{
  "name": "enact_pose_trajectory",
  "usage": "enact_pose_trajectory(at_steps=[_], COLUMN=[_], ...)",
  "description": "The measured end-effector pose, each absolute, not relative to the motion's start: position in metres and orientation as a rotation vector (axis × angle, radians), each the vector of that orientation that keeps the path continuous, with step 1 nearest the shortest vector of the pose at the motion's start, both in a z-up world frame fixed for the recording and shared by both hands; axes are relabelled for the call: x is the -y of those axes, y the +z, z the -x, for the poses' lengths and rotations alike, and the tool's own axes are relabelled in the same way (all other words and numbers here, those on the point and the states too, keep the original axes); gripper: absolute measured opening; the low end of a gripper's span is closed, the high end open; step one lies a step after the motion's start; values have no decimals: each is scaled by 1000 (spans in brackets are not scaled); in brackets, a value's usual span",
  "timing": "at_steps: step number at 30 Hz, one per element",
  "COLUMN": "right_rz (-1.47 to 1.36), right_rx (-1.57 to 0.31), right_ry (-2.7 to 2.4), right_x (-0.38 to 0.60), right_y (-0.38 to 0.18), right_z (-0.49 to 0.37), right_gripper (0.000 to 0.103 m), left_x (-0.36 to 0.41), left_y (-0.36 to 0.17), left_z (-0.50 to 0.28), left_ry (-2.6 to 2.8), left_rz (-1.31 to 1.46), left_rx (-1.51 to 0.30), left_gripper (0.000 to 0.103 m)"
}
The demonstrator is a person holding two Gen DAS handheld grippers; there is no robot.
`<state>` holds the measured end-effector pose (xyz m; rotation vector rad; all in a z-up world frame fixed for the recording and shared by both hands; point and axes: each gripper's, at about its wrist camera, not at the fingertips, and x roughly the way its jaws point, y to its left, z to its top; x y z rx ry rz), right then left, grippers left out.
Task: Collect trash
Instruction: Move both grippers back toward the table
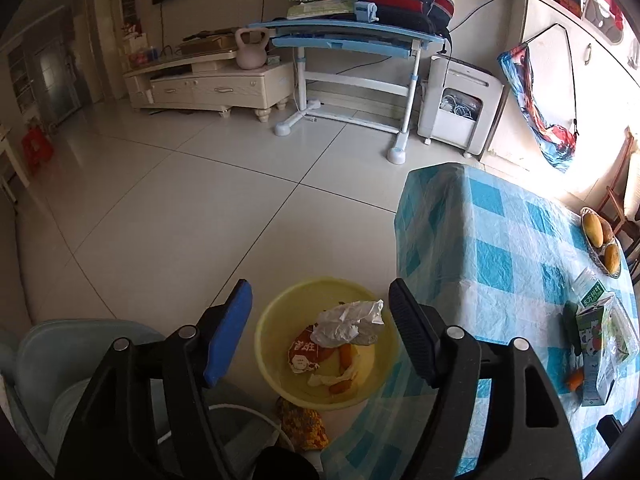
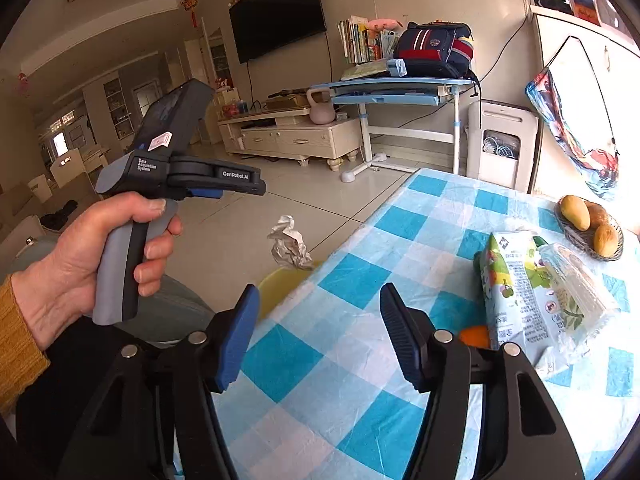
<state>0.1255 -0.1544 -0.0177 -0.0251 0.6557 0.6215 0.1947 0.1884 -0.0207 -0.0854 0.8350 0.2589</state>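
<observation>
A yellow basin (image 1: 276,320) stands on the floor beside the table and holds a wrapper, orange peels and other scraps. A crumpled white paper (image 1: 350,322) is in the air over it, seen falling in the right wrist view (image 2: 289,245) just below the left gripper. My left gripper (image 1: 320,300) is open and empty above the basin. My right gripper (image 2: 318,304) is open and empty over the table's blue checked cloth (image 2: 352,280). A juice carton (image 2: 516,292), a clear plastic bag (image 2: 576,284) and an orange scrap (image 2: 474,336) lie on the table to its right.
A basket of mangoes (image 2: 592,224) sits at the table's far right. A pale chair (image 1: 60,352) stands left of the basin and a knitted cloth (image 1: 300,424) lies beside it. A blue desk (image 1: 348,36), a TV cabinet (image 1: 208,84) and a white appliance (image 1: 460,104) line the far wall.
</observation>
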Motion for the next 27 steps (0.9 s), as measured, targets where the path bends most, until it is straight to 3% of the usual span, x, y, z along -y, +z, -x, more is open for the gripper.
enact_pose_trajectory(at_steps=[3, 13, 27], right_rz=[27, -83, -92], right_rx=[-661, -705, -724], right_ry=[533, 363, 344], right_x=[187, 239, 246], right_y=[-27, -43, -50], right_z=[-112, -115, -98], right_gripper=[63, 65, 69], left_x=[-178, -148, -132], left_y=[-4, 31, 36], left_z=[-187, -160, -143], left_ry=[282, 282, 252], left_rz=[23, -49, -86], left_rx=[-756, -589, -553], left_gripper=[77, 82, 85])
